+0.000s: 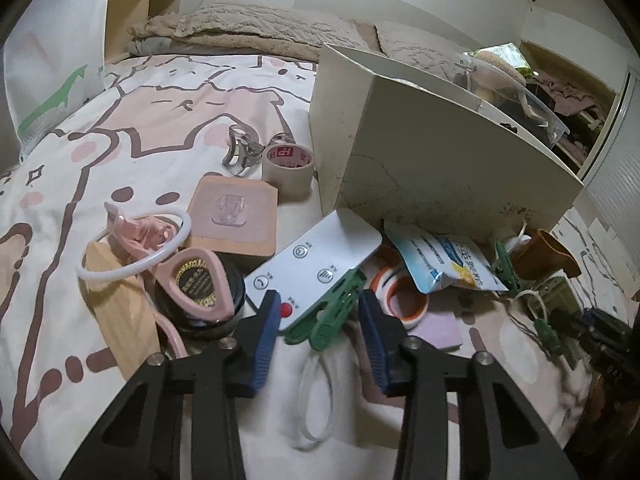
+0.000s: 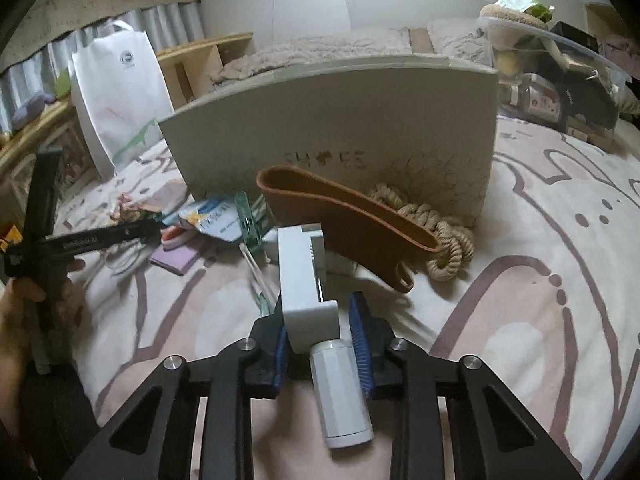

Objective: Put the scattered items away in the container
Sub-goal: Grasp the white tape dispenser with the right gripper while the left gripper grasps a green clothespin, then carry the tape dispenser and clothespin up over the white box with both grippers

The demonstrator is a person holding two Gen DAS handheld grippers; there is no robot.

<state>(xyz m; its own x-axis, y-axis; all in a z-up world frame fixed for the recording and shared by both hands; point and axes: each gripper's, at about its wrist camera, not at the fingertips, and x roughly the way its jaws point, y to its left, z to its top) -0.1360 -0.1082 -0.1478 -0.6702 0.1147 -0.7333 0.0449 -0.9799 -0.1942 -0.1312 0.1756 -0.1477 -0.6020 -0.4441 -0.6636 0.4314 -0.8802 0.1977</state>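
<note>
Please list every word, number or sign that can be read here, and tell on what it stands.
"SH ES", a dark mark in the gap: white box.
Red characters on the tape roll: blurred.
Print on the blue-white packet: blurred.
Button labels on the white remote: too small.
Round logo on the paper bag: unreadable.

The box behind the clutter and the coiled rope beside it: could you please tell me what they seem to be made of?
The box looks like matte off-white cardboard: thin flat walls, a printed word, and fine crease-like cracks near its base. The rope looks like natural fibre, perhaps jute or hemp: tan, thick twisted strands with a rough, dull surface.
</note>
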